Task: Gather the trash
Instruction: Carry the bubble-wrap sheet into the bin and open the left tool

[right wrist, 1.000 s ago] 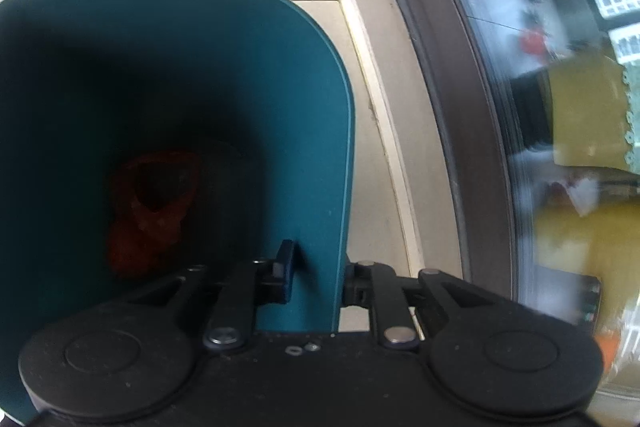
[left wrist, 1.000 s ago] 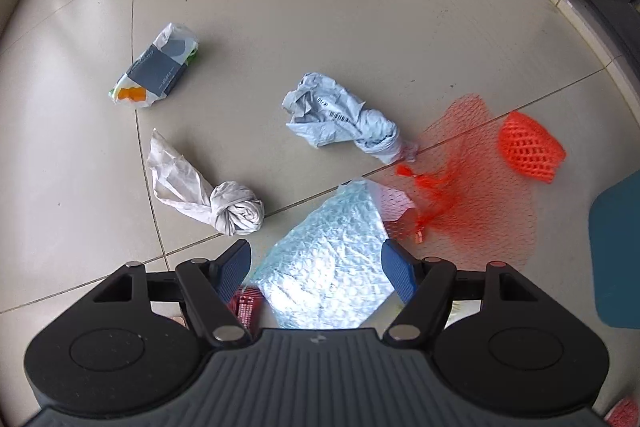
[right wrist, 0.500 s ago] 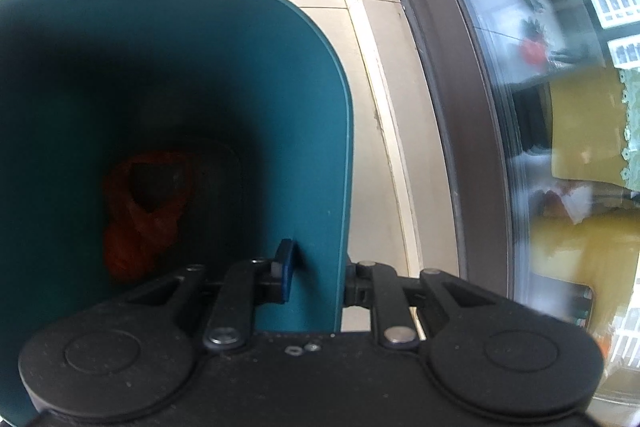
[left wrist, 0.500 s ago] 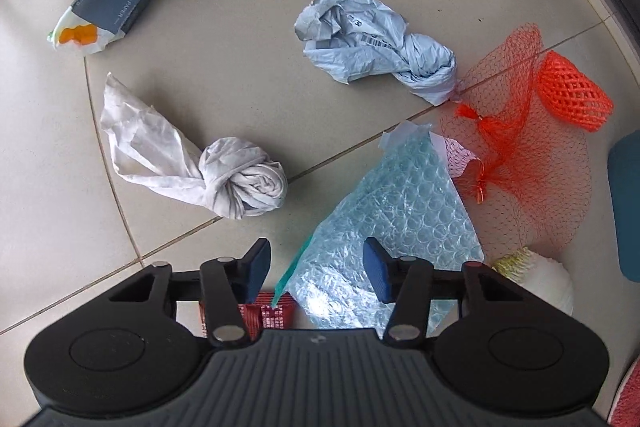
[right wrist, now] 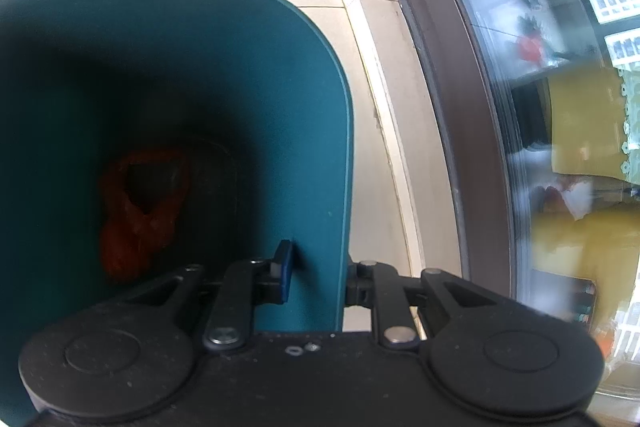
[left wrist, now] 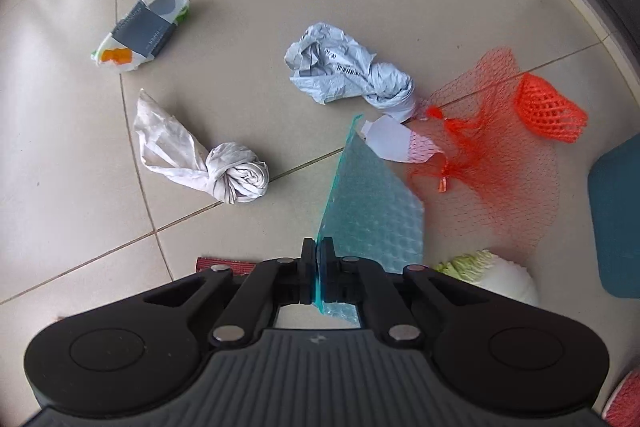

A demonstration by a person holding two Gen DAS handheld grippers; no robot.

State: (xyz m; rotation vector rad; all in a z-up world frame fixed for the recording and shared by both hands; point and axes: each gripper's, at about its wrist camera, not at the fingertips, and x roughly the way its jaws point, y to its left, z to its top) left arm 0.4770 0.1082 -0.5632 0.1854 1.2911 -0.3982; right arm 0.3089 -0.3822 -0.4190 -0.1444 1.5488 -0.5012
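My left gripper (left wrist: pixel 318 259) is shut on the near edge of a pale blue bubble-wrap sheet (left wrist: pixel 372 211), which stands up from the tiled floor. Beyond it lie a knotted white bag (left wrist: pixel 208 163), a crumpled light-blue bag (left wrist: pixel 348 75), a printed wrapper (left wrist: pixel 140 29), an orange net bag (left wrist: pixel 492 163) and an orange foam sleeve (left wrist: pixel 548 109). My right gripper (right wrist: pixel 318 273) is shut on the right wall of the teal bin (right wrist: pixel 312 131), one finger inside and one outside. An orange plastic bag (right wrist: pixel 138 215) lies at the bin's bottom.
The teal bin's side (left wrist: pixel 616 219) shows at the right of the left wrist view. A white and green foam piece (left wrist: pixel 488 273) and a red strip (left wrist: pixel 224 264) lie close under the left gripper. A dark window frame (right wrist: pixel 452 107) with glass runs right of the bin.
The left gripper's jaws closed from wide open onto the bubble-wrap sheet, whose edge now stands lifted. The left view shifted over the trash. The right gripper kept still on the bin wall.
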